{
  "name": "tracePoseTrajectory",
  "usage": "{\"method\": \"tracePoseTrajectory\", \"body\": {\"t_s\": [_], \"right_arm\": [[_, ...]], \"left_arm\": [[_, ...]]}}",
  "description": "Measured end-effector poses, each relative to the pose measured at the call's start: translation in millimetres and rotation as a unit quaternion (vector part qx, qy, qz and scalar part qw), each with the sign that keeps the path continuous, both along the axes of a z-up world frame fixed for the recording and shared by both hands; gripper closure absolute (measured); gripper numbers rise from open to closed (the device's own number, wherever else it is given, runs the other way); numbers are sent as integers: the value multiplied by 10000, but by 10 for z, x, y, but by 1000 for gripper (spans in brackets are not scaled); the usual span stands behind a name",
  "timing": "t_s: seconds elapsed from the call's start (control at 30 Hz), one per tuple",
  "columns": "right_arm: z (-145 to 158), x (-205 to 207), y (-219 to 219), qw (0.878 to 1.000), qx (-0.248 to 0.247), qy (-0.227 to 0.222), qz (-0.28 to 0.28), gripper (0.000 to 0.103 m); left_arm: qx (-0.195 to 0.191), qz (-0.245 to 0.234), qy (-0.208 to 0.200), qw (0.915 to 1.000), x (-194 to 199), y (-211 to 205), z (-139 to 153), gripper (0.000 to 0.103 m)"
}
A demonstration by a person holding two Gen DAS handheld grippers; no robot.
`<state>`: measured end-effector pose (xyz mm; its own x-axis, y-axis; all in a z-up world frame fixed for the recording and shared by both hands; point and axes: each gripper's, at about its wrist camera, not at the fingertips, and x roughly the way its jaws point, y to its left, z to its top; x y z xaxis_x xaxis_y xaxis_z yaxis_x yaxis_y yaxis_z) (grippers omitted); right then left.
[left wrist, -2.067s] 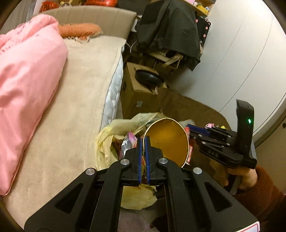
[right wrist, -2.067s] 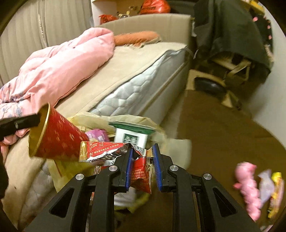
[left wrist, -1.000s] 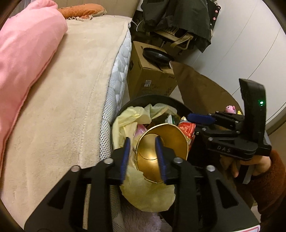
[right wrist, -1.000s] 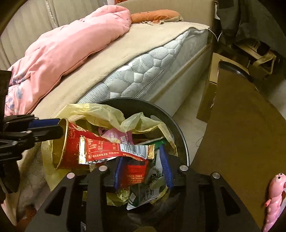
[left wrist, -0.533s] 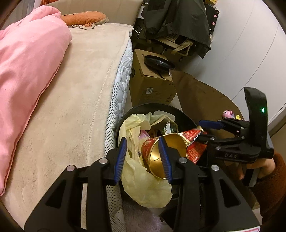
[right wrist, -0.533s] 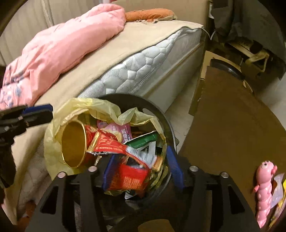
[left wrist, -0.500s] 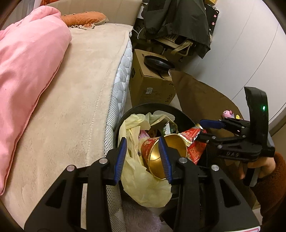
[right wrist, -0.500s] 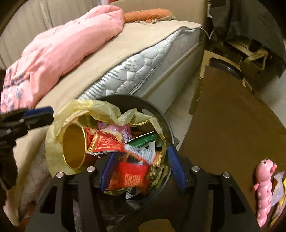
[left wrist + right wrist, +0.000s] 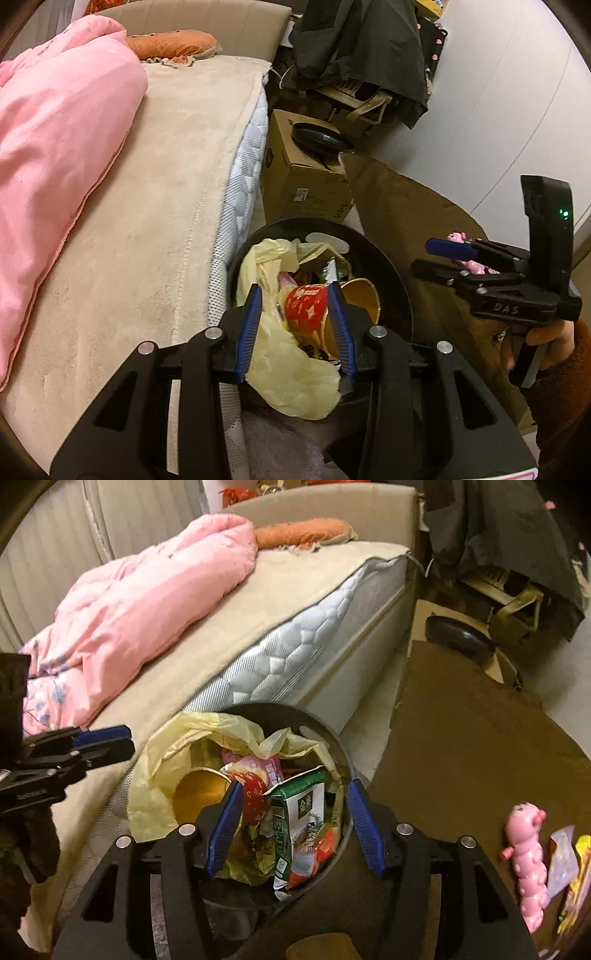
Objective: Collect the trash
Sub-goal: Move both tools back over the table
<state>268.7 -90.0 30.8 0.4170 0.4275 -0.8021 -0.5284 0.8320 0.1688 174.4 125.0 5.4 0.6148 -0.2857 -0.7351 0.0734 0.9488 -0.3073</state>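
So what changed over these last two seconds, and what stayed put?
The left gripper let go of the red cup and the right gripper let go of the red wrapper; both now lie in the black bin. Both grippers are open and have lifted. Bed, pink toy and cardboard box unchanged.

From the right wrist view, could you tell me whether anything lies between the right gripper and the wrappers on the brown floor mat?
Nothing visible does. The right gripper hangs open above the black bin; bare brown floor mat separates it from the wrappers beside the pink caterpillar toy.

Red cup (image 9: 314,306) tipped in full bin (image 9: 391,266)
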Motion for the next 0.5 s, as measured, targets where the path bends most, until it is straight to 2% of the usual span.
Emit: {"method": "tracePoseTrajectory", "body": {"t_s": [0.23,0.33,0.5], "right_arm": [[260,-286,-692,9950,235,-416,-871,48],[340,-445,-1040,9901,302,-589,-1234,41],[379,-691,-1537,9835,175,-792,-1618,39]], "left_arm": [[64,-133,-231,9996,-49,-295,137,67],[166,-222,-418,9987,-65,-532,225,63],[247,-524,-622,9964,-46,-1080,338,62]]}}
